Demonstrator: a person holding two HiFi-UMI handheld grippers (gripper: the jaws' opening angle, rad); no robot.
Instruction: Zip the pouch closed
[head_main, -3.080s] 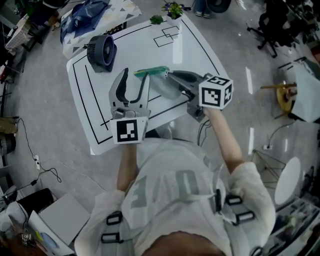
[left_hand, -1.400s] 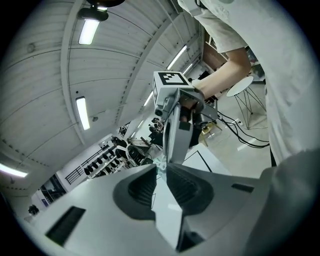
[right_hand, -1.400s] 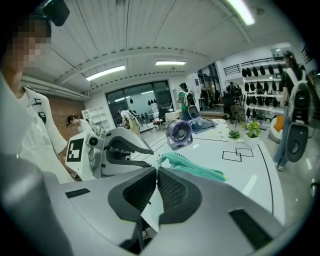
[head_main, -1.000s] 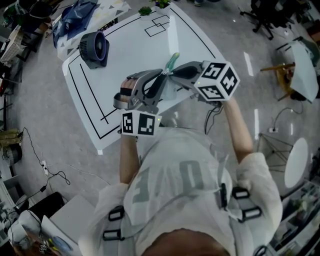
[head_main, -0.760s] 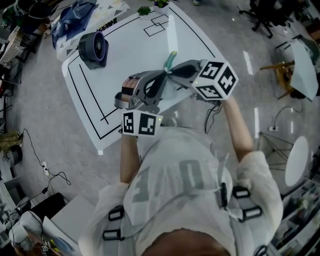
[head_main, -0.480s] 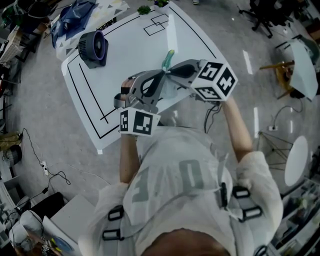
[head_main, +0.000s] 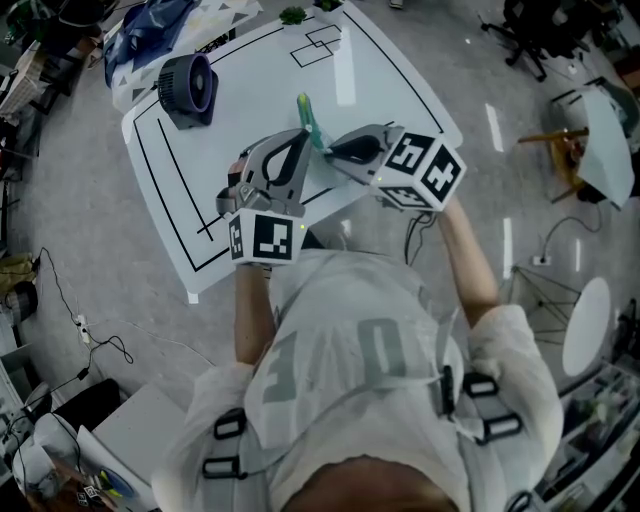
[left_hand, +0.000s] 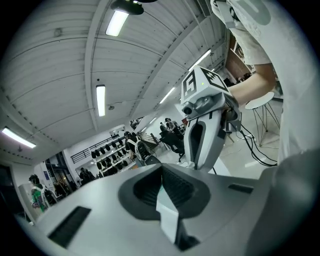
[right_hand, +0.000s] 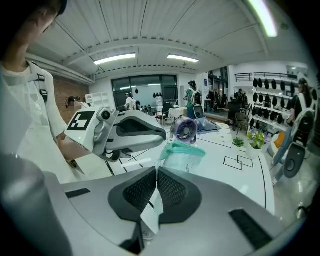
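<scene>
The pouch (head_main: 311, 128) is clear plastic with a green zip edge, and it hangs in the air over the white table (head_main: 380, 80). My right gripper (head_main: 335, 152) is shut on one side of it. In the right gripper view the plastic runs out from those jaws (right_hand: 156, 175) to the green edge (right_hand: 182, 150). My left gripper (head_main: 300, 142) comes in from the left and is shut too, with a pale strip of the pouch (left_hand: 168, 212) pinched between its pads. The two gripper tips nearly meet at the pouch. The zip's slider is not visible.
A dark round fan (head_main: 188, 85) stands at the table's far left corner. Small potted plants (head_main: 293, 15) sit at the far edge, and a blue bag (head_main: 160, 22) lies beyond it. Cables and office chairs are on the floor at right.
The left gripper's jaws went from open to shut on the pouch. Both grippers shifted a little left, and the green zip edge swung from leaning right to leaning left.
</scene>
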